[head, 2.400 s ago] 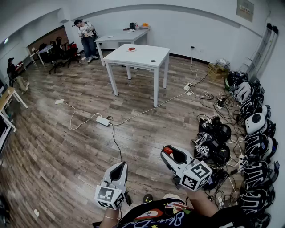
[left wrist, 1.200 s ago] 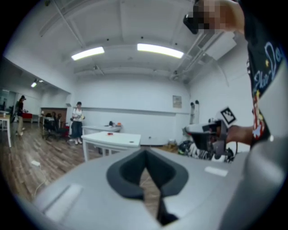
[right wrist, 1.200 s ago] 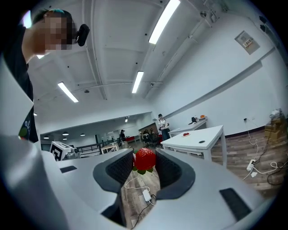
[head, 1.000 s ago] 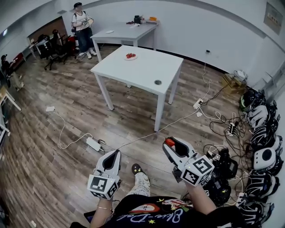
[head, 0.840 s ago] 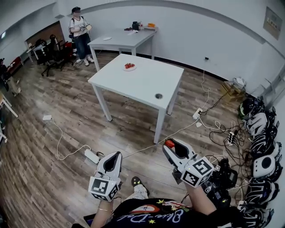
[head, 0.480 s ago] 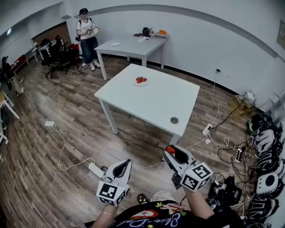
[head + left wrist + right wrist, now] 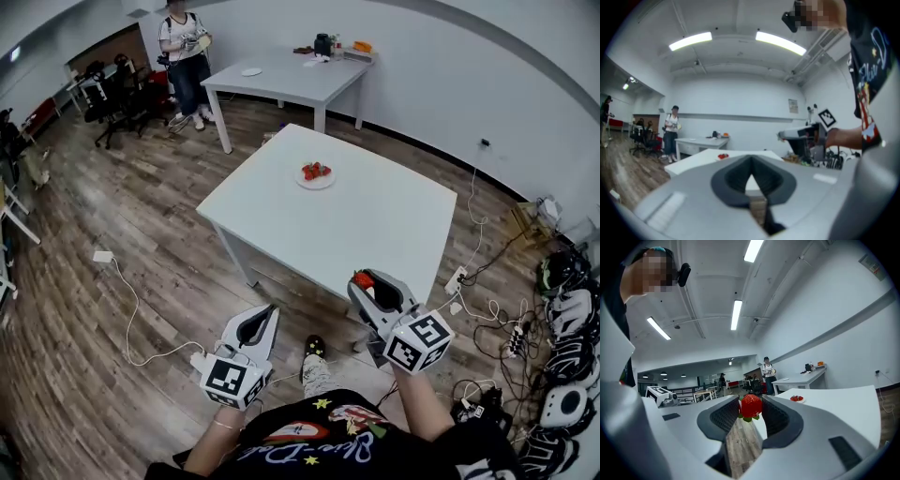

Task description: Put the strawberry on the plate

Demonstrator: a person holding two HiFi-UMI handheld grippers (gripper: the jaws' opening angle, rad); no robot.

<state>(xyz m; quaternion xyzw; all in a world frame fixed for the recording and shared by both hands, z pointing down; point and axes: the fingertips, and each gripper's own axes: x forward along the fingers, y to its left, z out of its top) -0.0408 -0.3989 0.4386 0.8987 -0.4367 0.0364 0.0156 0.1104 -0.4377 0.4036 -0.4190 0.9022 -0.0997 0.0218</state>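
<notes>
Right gripper (image 7: 367, 279) pinches strawberry (image 7: 751, 406) at its jaw tips, held in air at the near edge of white surface (image 7: 394, 234). Plate (image 7: 305, 184) sits toward the far side of the surface, well apart from the gripper, with red berries (image 7: 316, 171) on it. Left gripper (image 7: 262, 317) is pressed together with nothing between its jaws, low over wood floor (image 7: 141, 216).

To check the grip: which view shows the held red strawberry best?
The right gripper view: the red strawberry with green leaves is large, sharp between the jaws. The head view shows only a red spot at the tip of the right gripper. In the left gripper view it is too small to tell.
</notes>
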